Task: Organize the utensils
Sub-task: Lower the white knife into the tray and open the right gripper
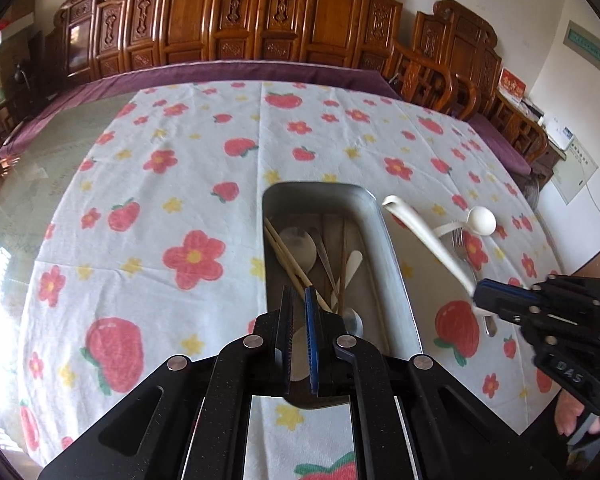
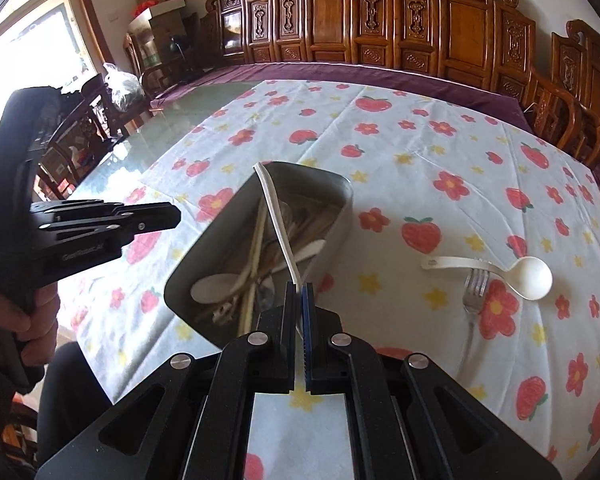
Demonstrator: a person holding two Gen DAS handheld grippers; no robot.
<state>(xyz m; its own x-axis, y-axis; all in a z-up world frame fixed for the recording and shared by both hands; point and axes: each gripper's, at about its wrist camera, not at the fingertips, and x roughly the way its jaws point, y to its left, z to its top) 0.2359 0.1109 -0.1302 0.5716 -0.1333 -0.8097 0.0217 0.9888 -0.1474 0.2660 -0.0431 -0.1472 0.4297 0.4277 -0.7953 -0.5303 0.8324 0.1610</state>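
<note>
From the left wrist view, the left gripper [image 1: 300, 300] hangs over the near end of the metal tray [image 1: 384, 236], its fingers [image 1: 287, 312] drawn nearly together with only a slim gap and nothing between them. Inside the tray lie chopsticks [image 1: 288, 260], a metal spoon [image 1: 306, 246] and a pale spoon handle. To the right, the right gripper [image 1: 480, 294] pinches a white utensil [image 1: 420, 236] by one end, slanting up above the tray's right rim. Beyond it on the flowered cloth [image 1: 160, 160] rest a white ladle [image 1: 482, 220] and a fork [image 1: 460, 240], touching. The right wrist view shows what the other cannot: the fingers [image 2: 309, 308] clenched on the white utensil [image 2: 278, 220], whose free end reaches over the tray [image 2: 340, 216]. It also shows the ladle [image 2: 534, 274] lying across the fork [image 2: 475, 290] toward the bench's right edge, and the left gripper [image 2: 172, 214] side-on beside the tray.
</note>
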